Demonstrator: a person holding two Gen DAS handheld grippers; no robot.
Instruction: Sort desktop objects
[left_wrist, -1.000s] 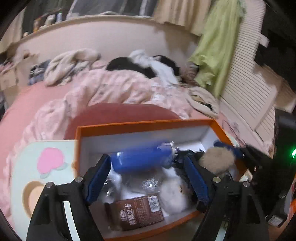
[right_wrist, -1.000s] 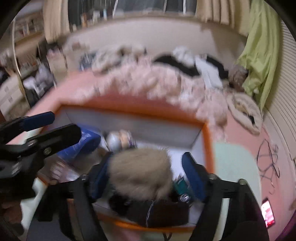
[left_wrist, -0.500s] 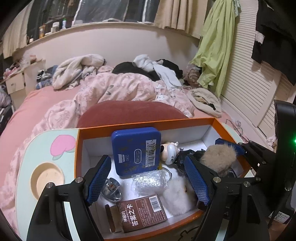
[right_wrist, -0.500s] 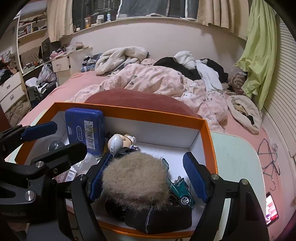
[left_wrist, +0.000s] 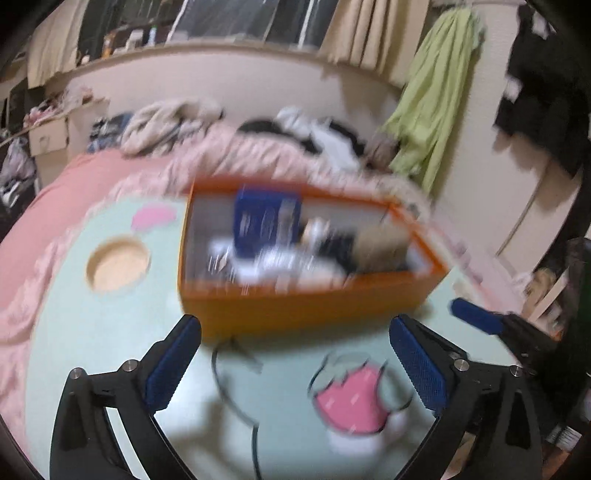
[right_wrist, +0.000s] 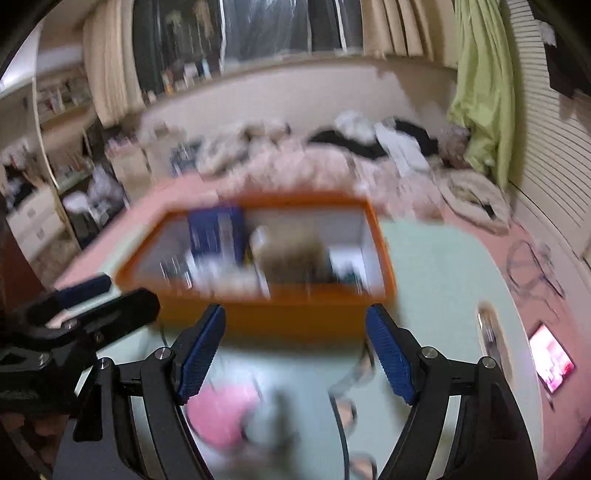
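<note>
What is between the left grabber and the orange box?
Only bare mint-green table, seen in the left wrist view, lies between the left gripper, jaws empty, and the orange box.

Right gripper (right_wrist: 295, 350): jaws apart, nothing between them, above the mint table (right_wrist: 443, 280).
Orange box (right_wrist: 295, 317): just beyond the fingertips, blurred, holding a blue case (right_wrist: 214, 232) and a tan fluffy thing (right_wrist: 291, 254).
Left gripper (right_wrist: 88, 299): at the left edge.

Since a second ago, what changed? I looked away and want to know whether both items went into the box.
Both grippers have pulled back out of the orange box. The left gripper let go of the blue tin, its jaws just opening wide; the tin now leans against the back wall. The right gripper released the fur ball, which lies inside. The box stayed put on the table.
</note>
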